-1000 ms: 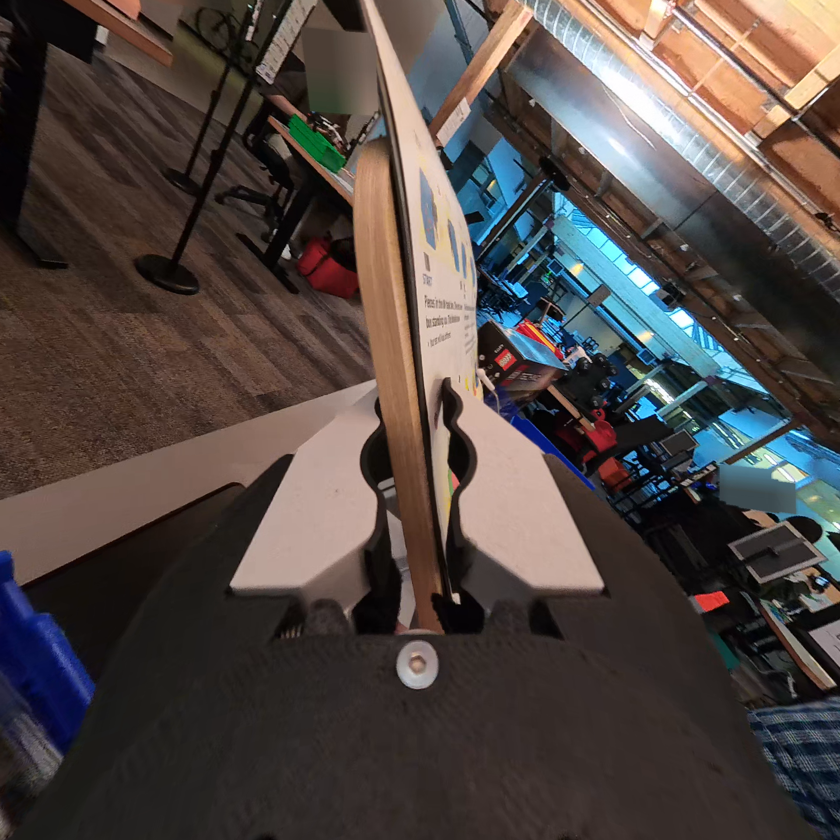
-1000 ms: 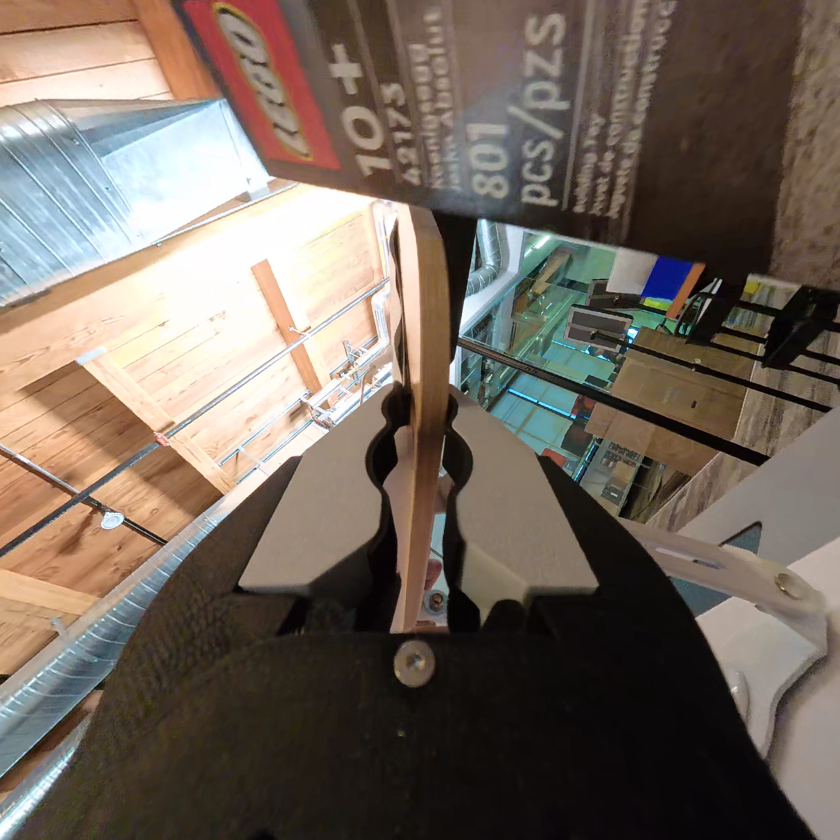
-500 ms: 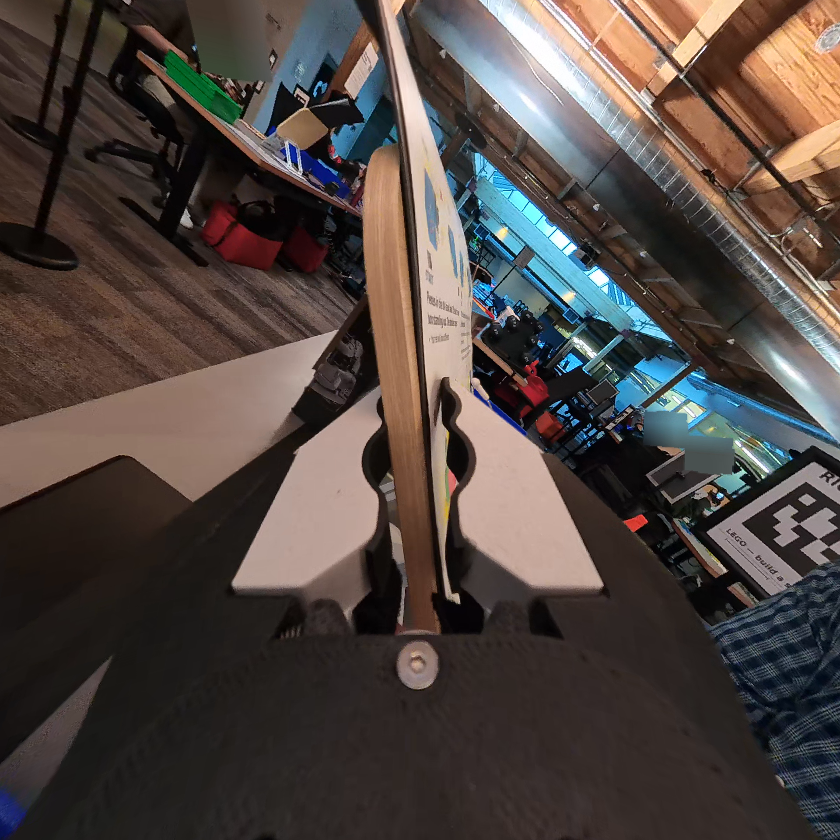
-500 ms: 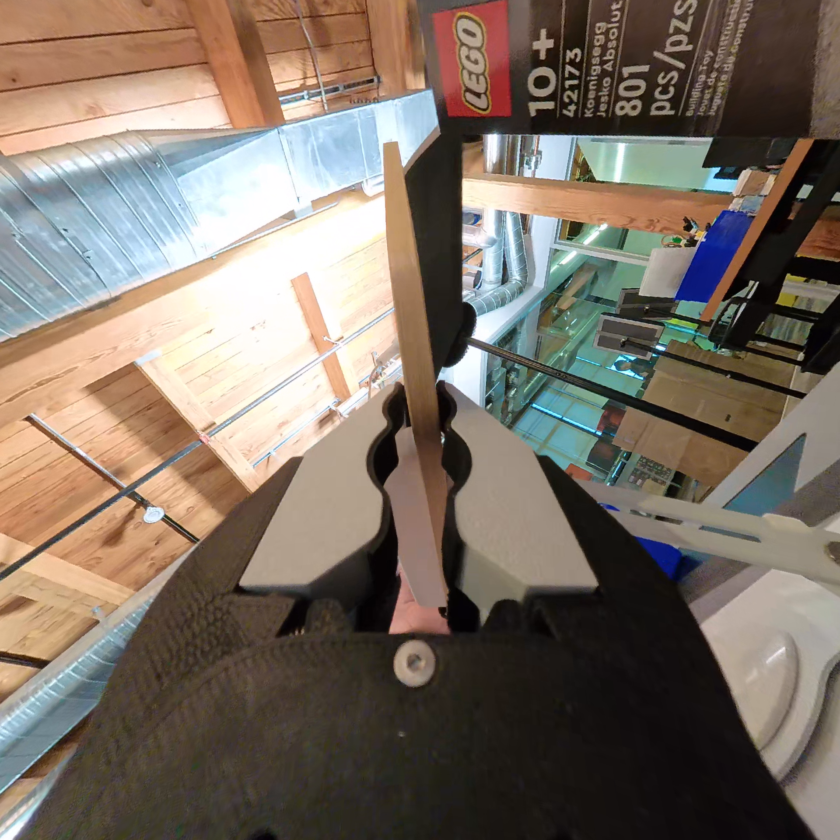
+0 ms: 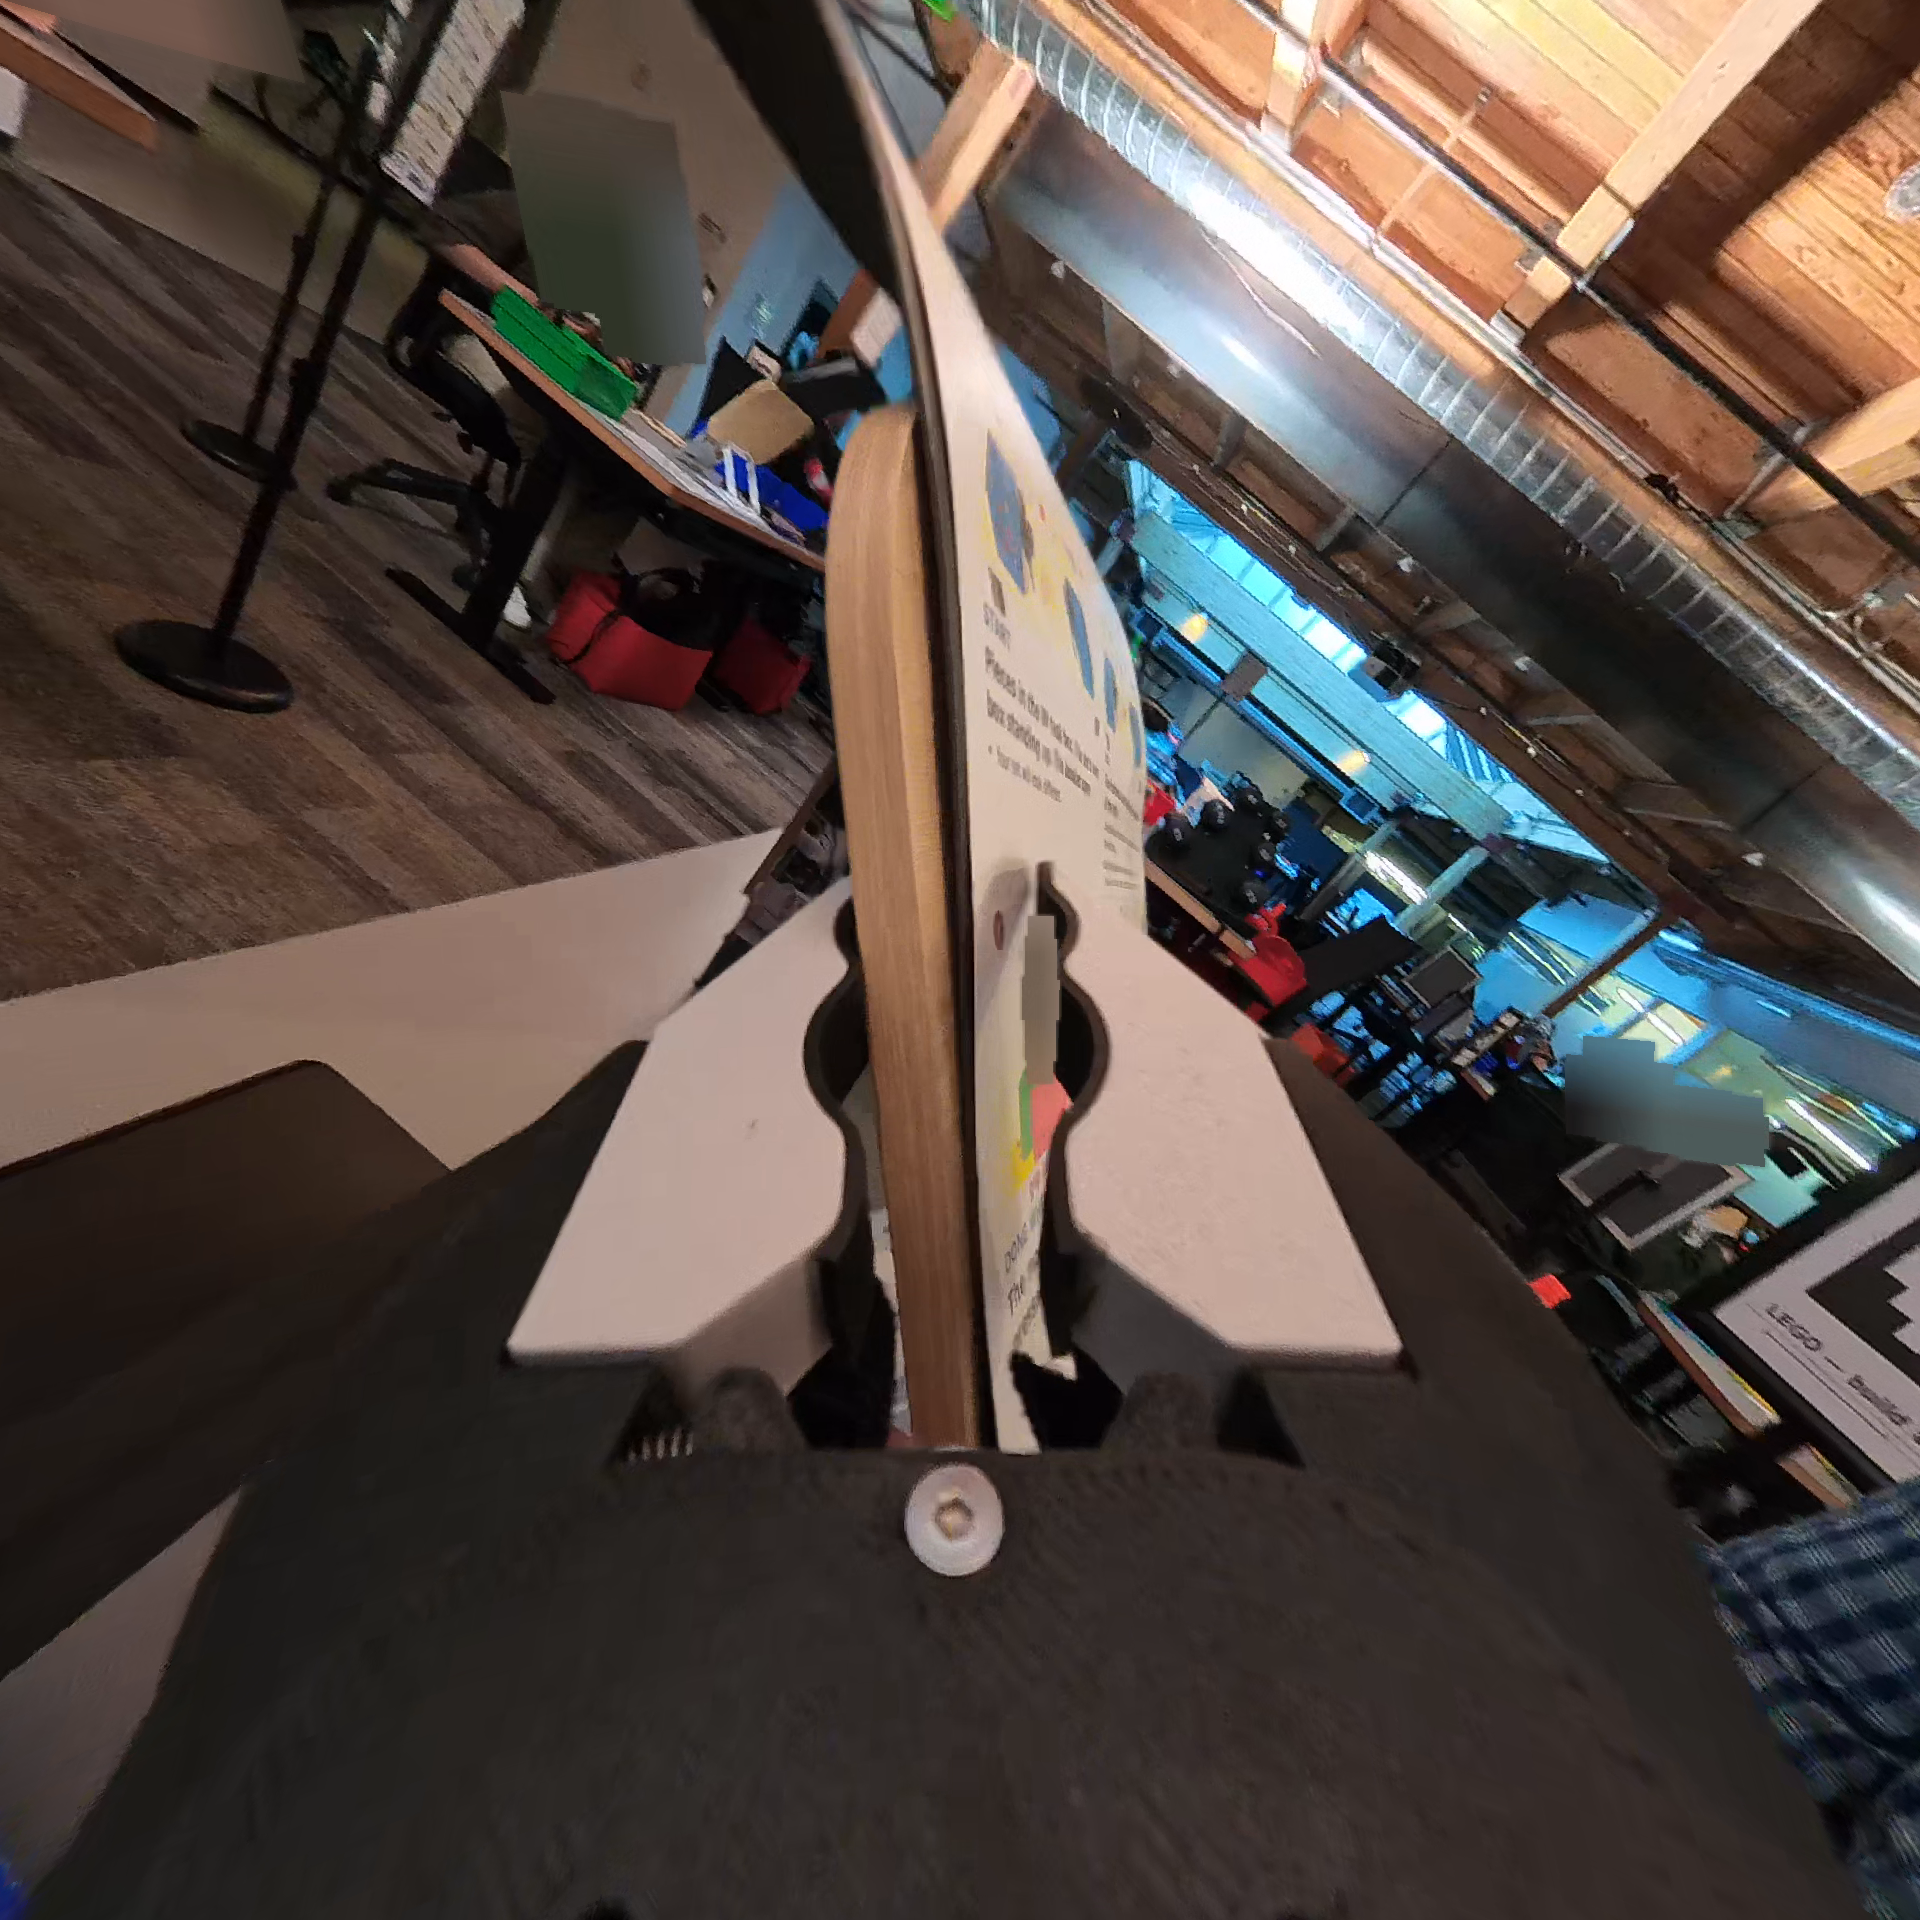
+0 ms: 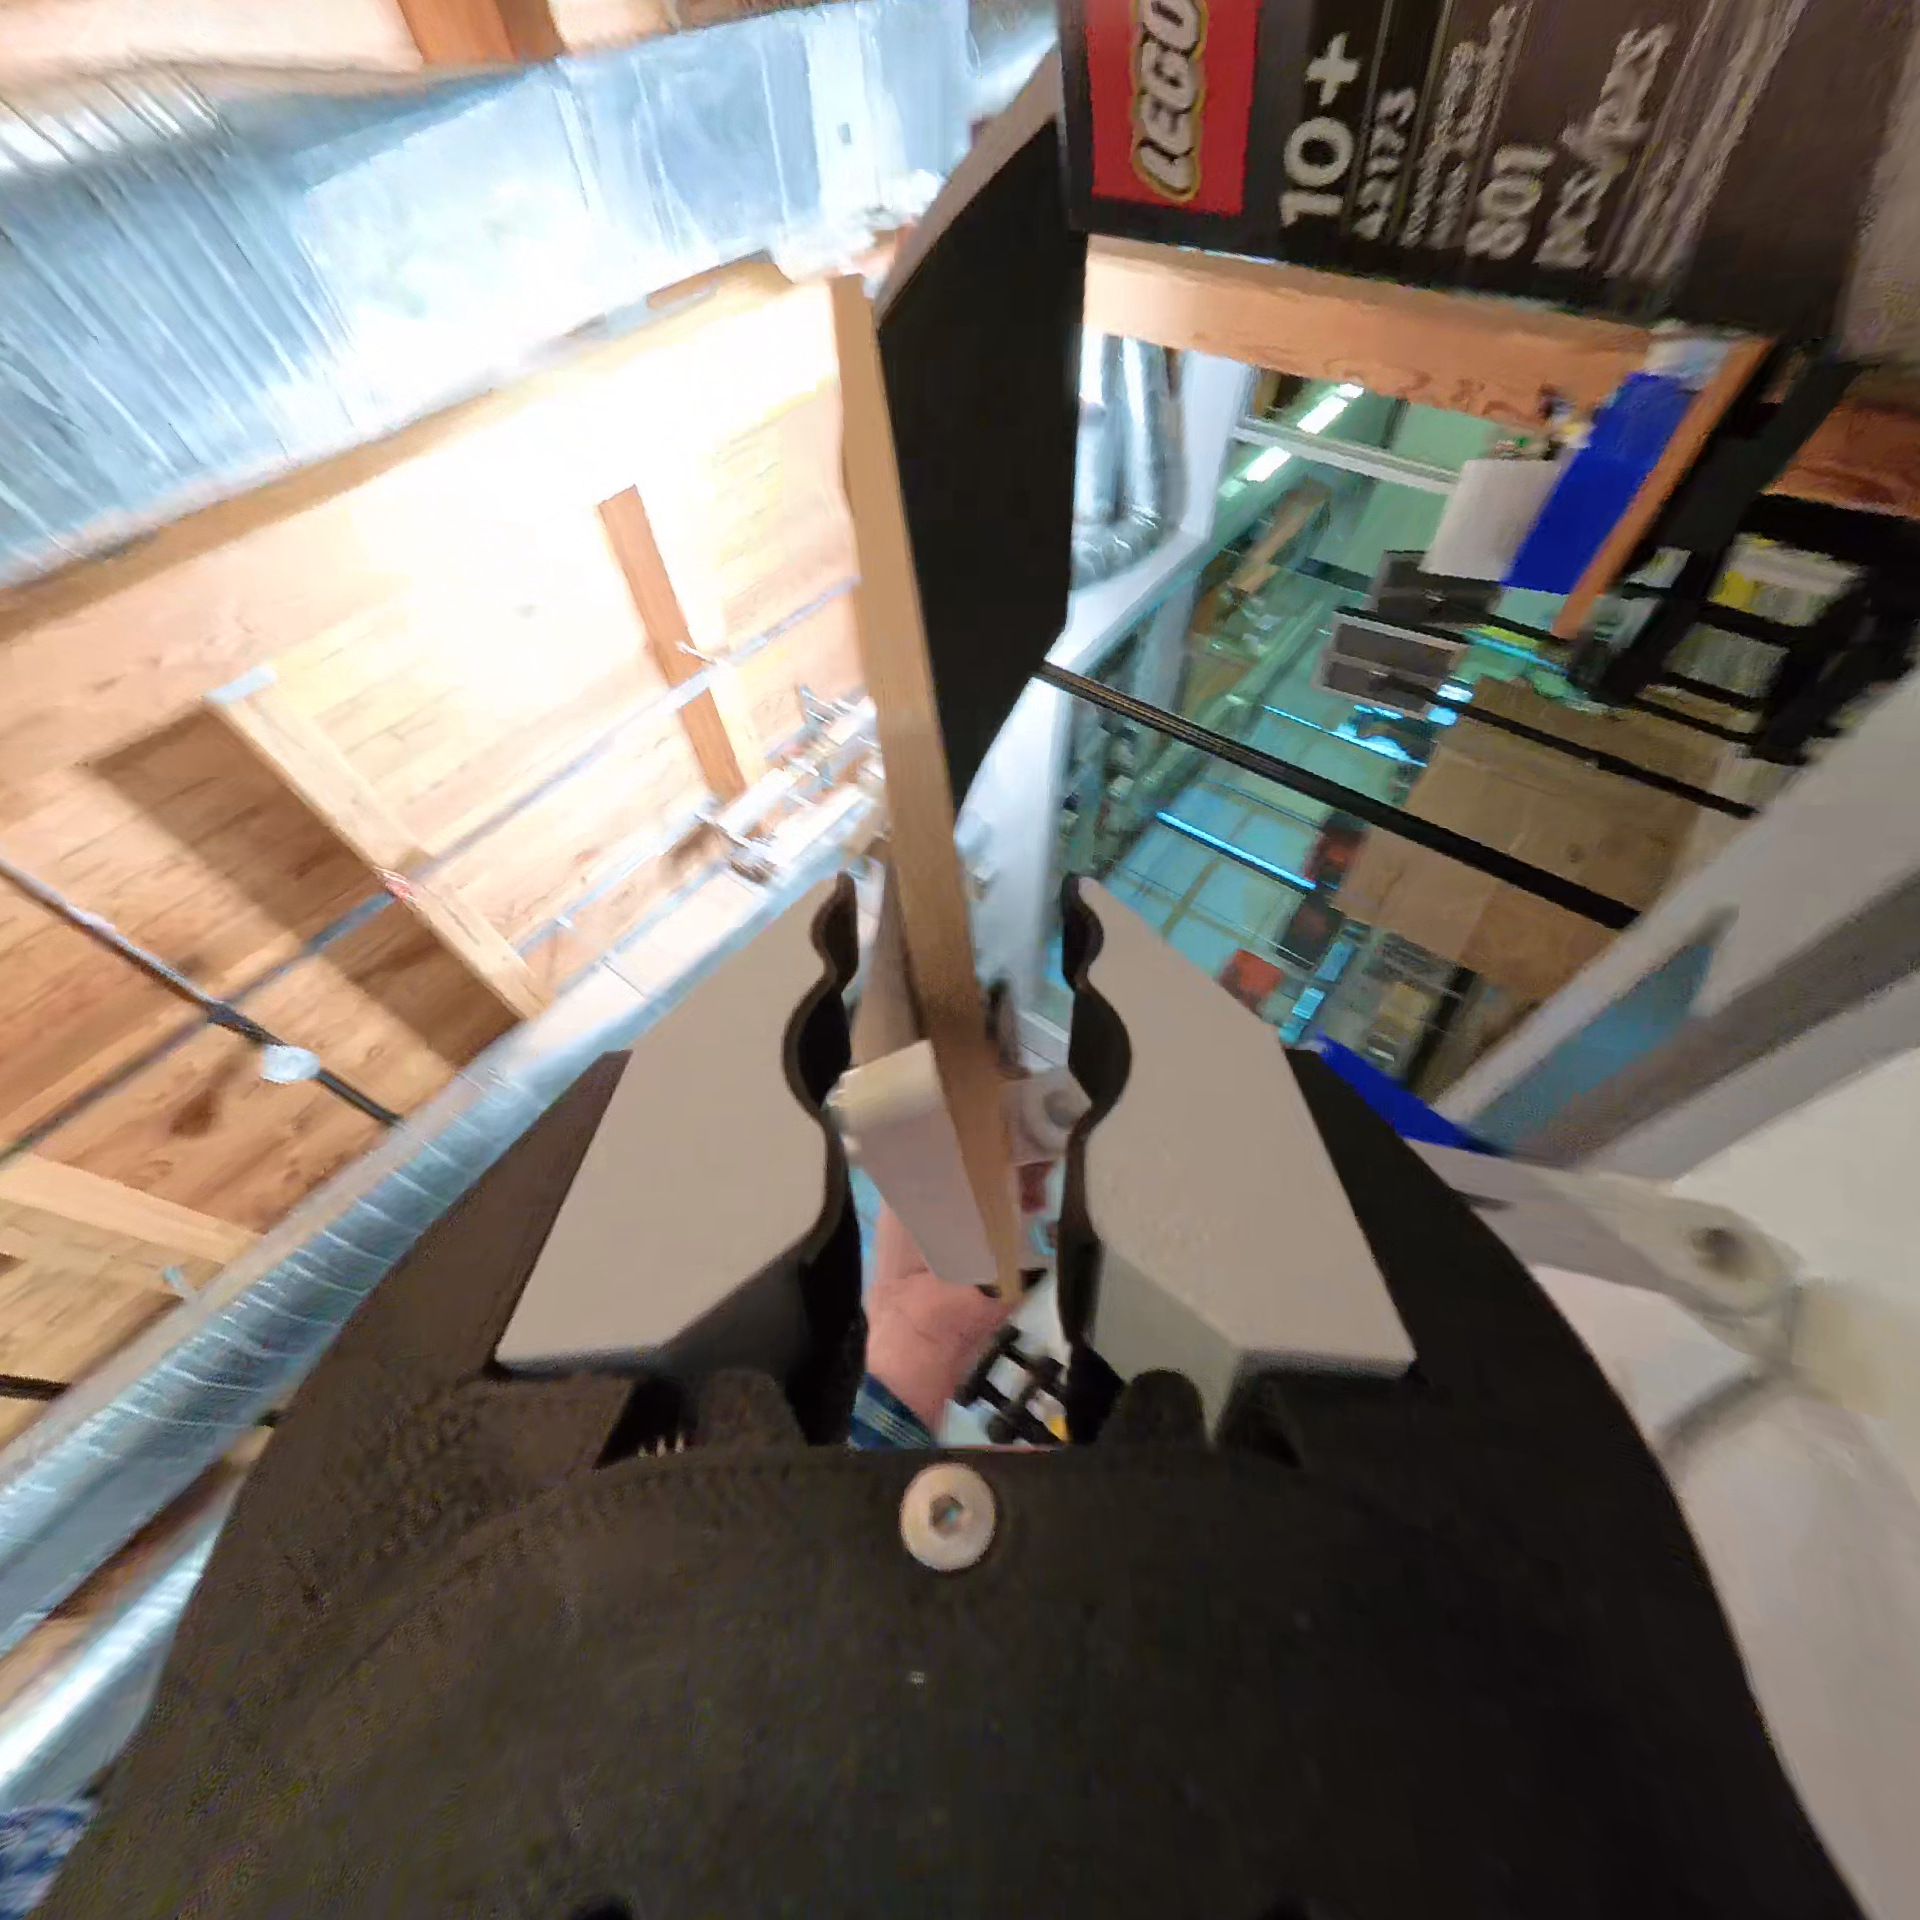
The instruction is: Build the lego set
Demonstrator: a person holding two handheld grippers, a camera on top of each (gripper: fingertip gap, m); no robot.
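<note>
Two claws share one wooden board [image 5: 894, 831]: left claw [image 5: 951, 1091] clamps its edge and printed sheet [image 5: 1049, 727], right claw [image 6: 961, 1091] stands parted around it — gripping nothing. Lego box [image 6: 1455, 135] looms beyond. Best lower the board flat onto the counter [image 5: 364, 997] before letting go.

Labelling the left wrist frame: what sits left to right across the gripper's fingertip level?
Left grey finger pad → tan wooden board edge → white printed instruction sheet → right grey finger pad. The left gripper is shut on the board.
</note>
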